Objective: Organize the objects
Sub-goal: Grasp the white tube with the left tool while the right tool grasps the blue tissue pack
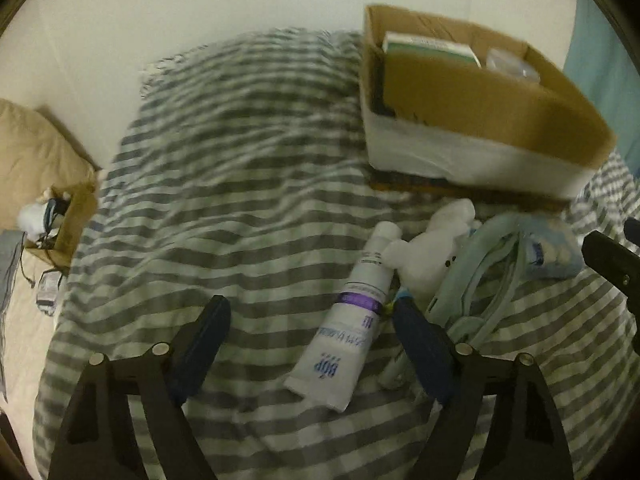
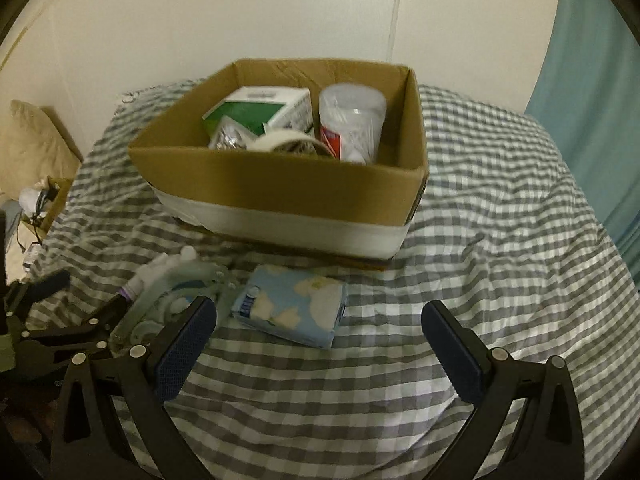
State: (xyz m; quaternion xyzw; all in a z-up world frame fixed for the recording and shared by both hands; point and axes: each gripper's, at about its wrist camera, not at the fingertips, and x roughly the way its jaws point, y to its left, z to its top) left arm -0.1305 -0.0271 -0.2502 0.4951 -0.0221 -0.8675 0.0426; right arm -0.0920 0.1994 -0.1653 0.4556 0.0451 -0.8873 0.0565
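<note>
A cardboard box (image 2: 280,178) with a white band stands on the checked bedspread; inside are a green-white carton (image 2: 260,110), a clear jar (image 2: 352,120) and a tape roll (image 2: 288,142). The box also shows in the left wrist view (image 1: 480,108). In front of it lie a white tube (image 1: 352,312), a white plush toy (image 1: 428,248), a pale green strap bundle (image 1: 476,280) and a blue tissue pack (image 2: 290,310). My left gripper (image 1: 312,312) is open, its fingers either side of the tube. My right gripper (image 2: 320,320) is open and empty, just before the tissue pack.
A beige pillow (image 1: 36,160) and a small open box of clutter (image 1: 60,216) sit at the left beside the bed. A white wall is behind, a blue curtain (image 2: 592,80) at the right. The checked bedspread (image 2: 500,200) stretches right of the box.
</note>
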